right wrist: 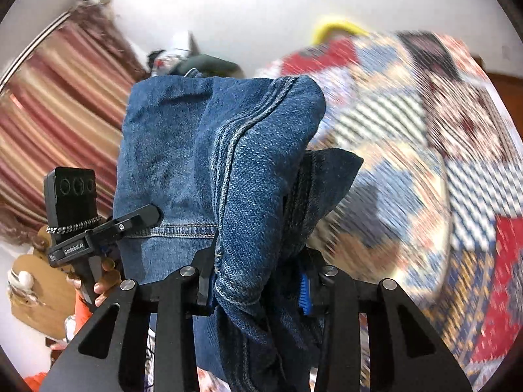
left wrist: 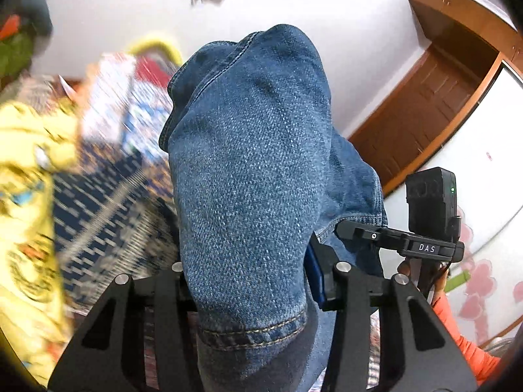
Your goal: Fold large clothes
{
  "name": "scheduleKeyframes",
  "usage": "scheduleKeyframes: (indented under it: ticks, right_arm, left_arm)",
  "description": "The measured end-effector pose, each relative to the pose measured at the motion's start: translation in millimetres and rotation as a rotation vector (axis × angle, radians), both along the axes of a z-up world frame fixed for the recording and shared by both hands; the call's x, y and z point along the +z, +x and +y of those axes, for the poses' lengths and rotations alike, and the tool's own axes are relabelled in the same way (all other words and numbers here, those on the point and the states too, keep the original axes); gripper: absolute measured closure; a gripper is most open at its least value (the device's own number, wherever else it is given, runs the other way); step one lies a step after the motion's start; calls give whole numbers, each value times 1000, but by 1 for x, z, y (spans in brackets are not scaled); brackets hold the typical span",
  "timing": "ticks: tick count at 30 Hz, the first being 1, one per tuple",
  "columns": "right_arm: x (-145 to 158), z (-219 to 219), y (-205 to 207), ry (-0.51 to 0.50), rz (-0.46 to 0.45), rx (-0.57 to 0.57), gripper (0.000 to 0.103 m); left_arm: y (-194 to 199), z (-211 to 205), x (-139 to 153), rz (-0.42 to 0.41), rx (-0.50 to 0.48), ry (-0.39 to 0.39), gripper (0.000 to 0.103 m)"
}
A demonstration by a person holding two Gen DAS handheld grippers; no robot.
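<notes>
Jeans (left wrist: 248, 170) fill both of your tools: the left tool (left wrist: 251, 281) is clamped about half shut on a hemmed fold, and the right tool (right wrist: 258, 281) is pinched narrower on a thick seamed bunch. Denim hangs between them, lifted clear above the patterned bedspread (right wrist: 457, 170). Such uneven, bulky bites could slip, and a leg might drop and spoil your fold.

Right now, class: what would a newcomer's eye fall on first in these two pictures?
A bunched fold of blue jeans fills the middle of both views, hanging in each claw. The left claw and the right claw are each shut on the denim, near a stitched hem. Behind, blurred, lies a bright patchwork quilt; a wooden door stands on the right of the left view.
</notes>
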State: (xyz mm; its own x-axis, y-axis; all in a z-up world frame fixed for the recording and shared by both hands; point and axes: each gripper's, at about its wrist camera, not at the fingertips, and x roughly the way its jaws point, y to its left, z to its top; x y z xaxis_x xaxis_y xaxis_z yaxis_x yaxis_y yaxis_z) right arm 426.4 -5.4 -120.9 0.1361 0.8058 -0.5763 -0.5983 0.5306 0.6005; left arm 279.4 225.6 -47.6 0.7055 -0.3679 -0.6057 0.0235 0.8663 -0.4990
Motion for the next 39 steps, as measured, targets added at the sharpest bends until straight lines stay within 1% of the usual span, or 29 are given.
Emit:
scheduleKeyframes:
  ticks: [1, 4, 6, 8, 11, 13, 15, 17, 18, 19, 20, 22, 23, 24, 25, 26, 27, 28, 29, 30, 31, 34, 36, 38, 39]
  right_arm:
    - [5, 14, -1, 10, -15, 8, 70]
    - [12, 53, 1, 22, -35, 28, 70]
    - [8, 77, 5, 15, -31, 42, 70]
    - [-3, 104, 15, -7, -25, 58, 70]
    - [-26, 140, 31, -47, 13, 69, 70]
    - [-50, 159, 42, -89, 36, 68, 70]
    - [-74, 176, 53, -142, 43, 64, 70]
    - [-108, 191, 68, -205, 67, 56, 70]
    - [-126, 197, 75, -234, 84, 56, 70]
    - [-136, 200, 77, -247, 95, 53, 70]
    - [-146, 201, 80, -252, 101, 49, 69]
    - [-159, 199, 86, -243, 106, 34, 61]
    - [-161, 198, 85, -243, 99, 37, 59]
    - [-162, 197, 83, -257, 75, 44, 55]
    - [-162, 196, 77, -286, 33, 47, 47]
    - [-160, 194, 72, -312, 2, 46, 43]
    - [-158, 192, 67, -338, -28, 43, 39]
    - [-157, 189, 62, -351, -52, 42, 38]
    - [-154, 184, 57, -359, -67, 37, 37]
    - [-150, 181, 52, -362, -75, 26, 34]
    - [-149, 176, 50, -359, -68, 18, 32]
    - [-147, 162, 40, -345, -27, 4, 32]
    - [-145, 150, 30, -340, -18, -9, 31]
    - [-142, 134, 19, -333, 2, -16, 31]
    - [-143, 134, 18, -333, 7, -21, 31]
  left_arm:
    - [4, 13, 8, -8, 17, 13, 57]
    - [2, 52, 13, -7, 68, 25, 57]
    - [4, 71, 6, 9, 93, 30, 57]
    - [11, 96, -11, 43, 126, 10, 57]
    - [26, 129, -54, 107, 176, -57, 56]
    - [42, 150, -90, 160, 199, -95, 56]
    - [58, 167, -134, 228, 214, -130, 56]
    - [69, 176, -171, 292, 228, -165, 56]
    - [74, 181, -197, 335, 240, -178, 53]
    - [76, 185, -215, 353, 258, -172, 47]
    - [77, 188, -226, 350, 265, -156, 43]
    - [74, 190, -231, 329, 254, -172, 40]
    - [72, 190, -230, 325, 255, -174, 39]
    - [70, 186, -228, 329, 255, -150, 37]
    - [69, 182, -226, 337, 255, -106, 35]
    - [68, 179, -221, 341, 258, -66, 33]
    - [63, 171, -215, 343, 265, 4, 25]
    - [59, 165, -210, 346, 269, 48, 18]
    - [52, 155, -206, 354, 262, 102, 17]
    - [46, 146, -205, 356, 252, 143, 16]
    - [37, 138, -201, 348, 251, 170, 16]
    - [12, 127, -188, 331, 269, 214, 16]
    - [-6, 122, -183, 325, 296, 213, 14]
    - [-23, 117, -182, 354, 290, 212, 14]
    - [-30, 113, -180, 361, 294, 229, 14]
